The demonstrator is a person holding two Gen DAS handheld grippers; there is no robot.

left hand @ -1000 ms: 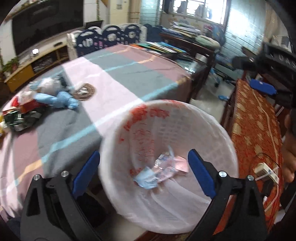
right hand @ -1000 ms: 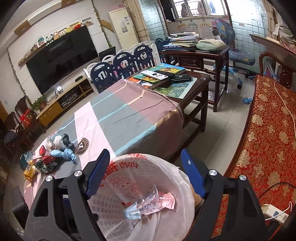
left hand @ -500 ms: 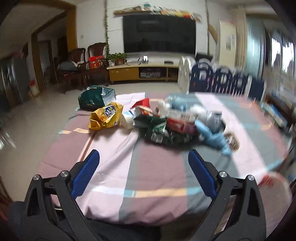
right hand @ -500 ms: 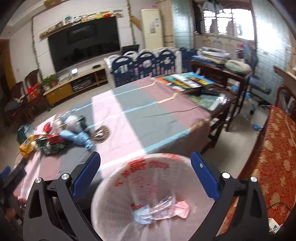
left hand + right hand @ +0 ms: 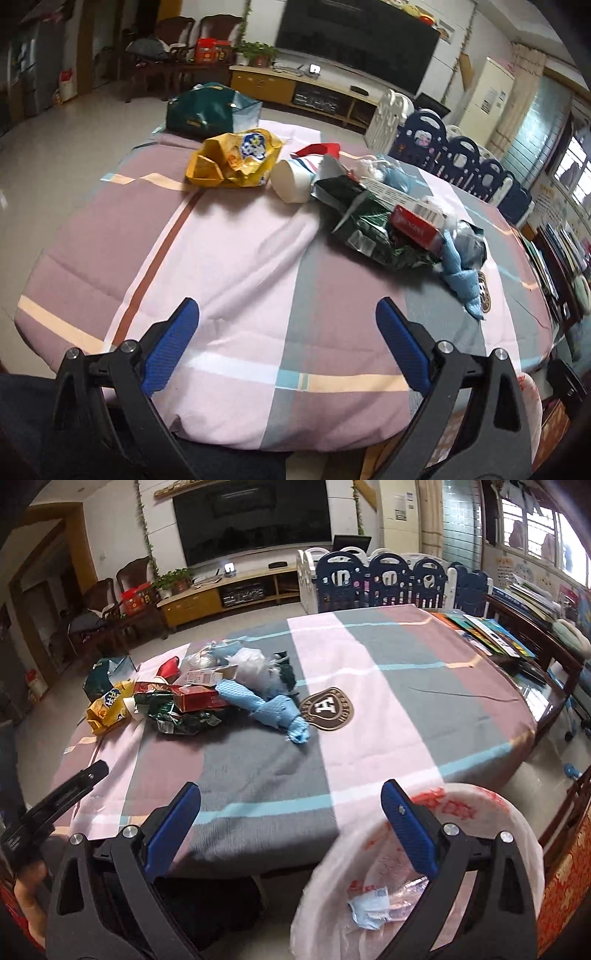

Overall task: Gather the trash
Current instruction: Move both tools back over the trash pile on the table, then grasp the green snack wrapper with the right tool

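A heap of trash lies on the cloth-covered table (image 5: 240, 266): a yellow snack bag (image 5: 232, 158), a white paper cup (image 5: 293, 181), a dark green wrapper (image 5: 369, 229), a red box (image 5: 415, 225) and a twisted blue cloth (image 5: 460, 273). My left gripper (image 5: 288, 347) is open and empty above the table's near edge, short of the heap. My right gripper (image 5: 291, 823) is open and empty above the table's near edge. The heap (image 5: 192, 701) lies far left of it. A white-lined trash bin (image 5: 480, 849) with a few wrappers (image 5: 373, 908) inside stands below right.
A dark green bag (image 5: 207, 110) sits at the table's far end. Books (image 5: 495, 635) lie on a wooden side table to the right. A blue-and-white play fence (image 5: 388, 579) stands behind the table. A red patterned sofa (image 5: 569, 897) is at the right.
My left gripper has swung from above the bin to face the trash heap across the table. My right gripper has turned left, so the bin now sits at its lower right.
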